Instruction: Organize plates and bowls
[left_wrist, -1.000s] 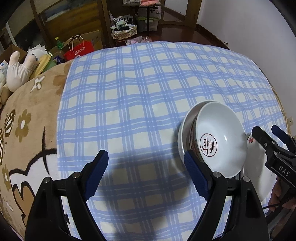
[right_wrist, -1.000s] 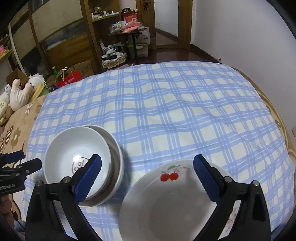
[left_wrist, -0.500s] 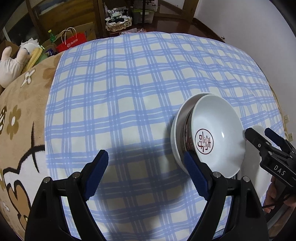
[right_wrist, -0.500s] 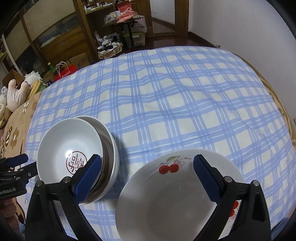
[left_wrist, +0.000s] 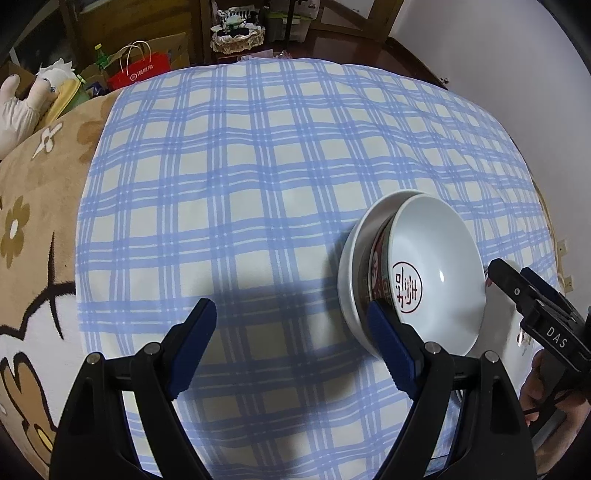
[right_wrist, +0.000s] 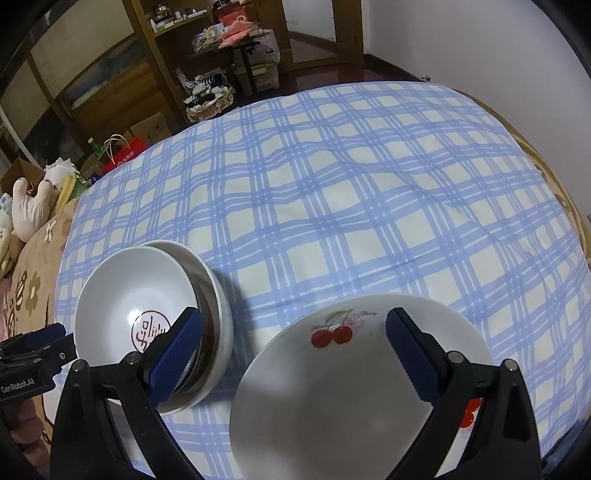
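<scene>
A white bowl (left_wrist: 436, 266) with a red seal mark sits tilted inside a stack of bowls (right_wrist: 207, 280) on the blue checked cloth. My left gripper (left_wrist: 291, 332) hovers open over bare cloth, its right finger at the stack's near left edge. A white plate with cherries (right_wrist: 351, 387) lies to the right of the stack. My right gripper (right_wrist: 291, 332) stands open above the plate's left part, its left finger in front of the stack; nothing is held. Each gripper shows in the other's view: the right one (left_wrist: 511, 269), the left one (right_wrist: 55, 341).
The checked cloth (left_wrist: 258, 184) covers a bed, with a brown flowered blanket (left_wrist: 37, 221) at its left. Plush toys (right_wrist: 29, 206), a red bag (left_wrist: 142, 74) and wooden shelves (right_wrist: 166, 55) stand beyond the bed. A white wall (right_wrist: 480, 44) runs along the right. A person's hand (left_wrist: 535, 387) holds the right gripper.
Both grippers have tipped slightly further downward, so the dishes sit a bit higher in each view. The bowls and plate have not moved, and both jaws stay wide.
</scene>
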